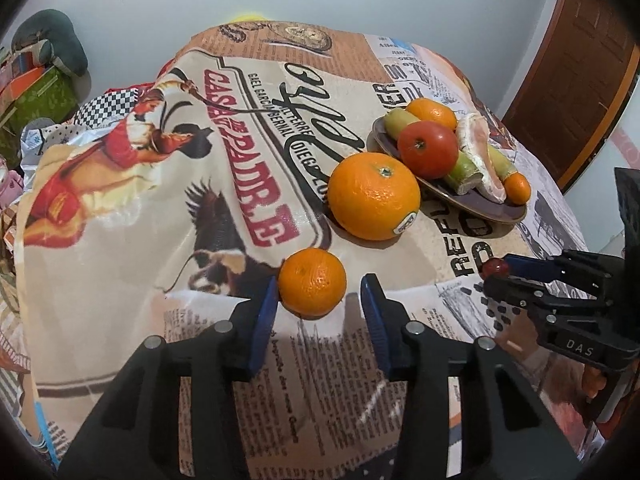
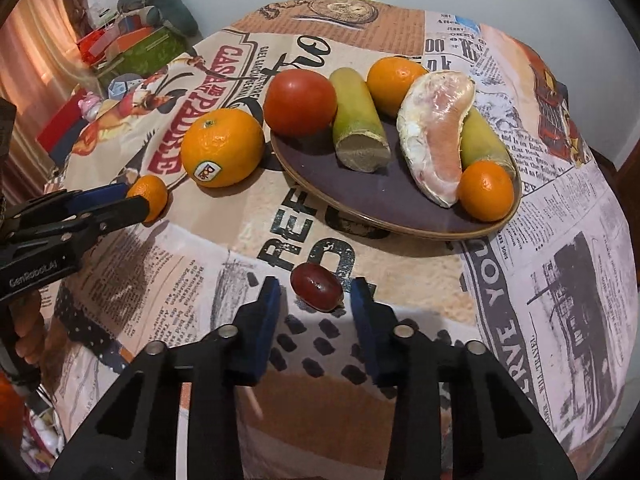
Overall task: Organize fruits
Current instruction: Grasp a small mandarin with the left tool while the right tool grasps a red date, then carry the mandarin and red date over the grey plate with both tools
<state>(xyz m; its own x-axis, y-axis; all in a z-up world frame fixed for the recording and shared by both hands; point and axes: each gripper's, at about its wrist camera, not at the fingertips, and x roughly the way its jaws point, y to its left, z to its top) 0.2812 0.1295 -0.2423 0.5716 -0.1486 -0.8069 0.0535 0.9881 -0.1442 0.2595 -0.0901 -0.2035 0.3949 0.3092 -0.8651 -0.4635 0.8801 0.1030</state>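
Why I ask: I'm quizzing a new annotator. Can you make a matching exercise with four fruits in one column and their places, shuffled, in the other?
Fruits:
1. small orange
2. red grape
3. large stickered orange
4. tomato

Places:
A. on the plate
B. between the right tool pads
C. on the tablecloth, beside the plate
D. between the left tool pads

Pairs: 1-D, 2-B, 3-C, 4-A
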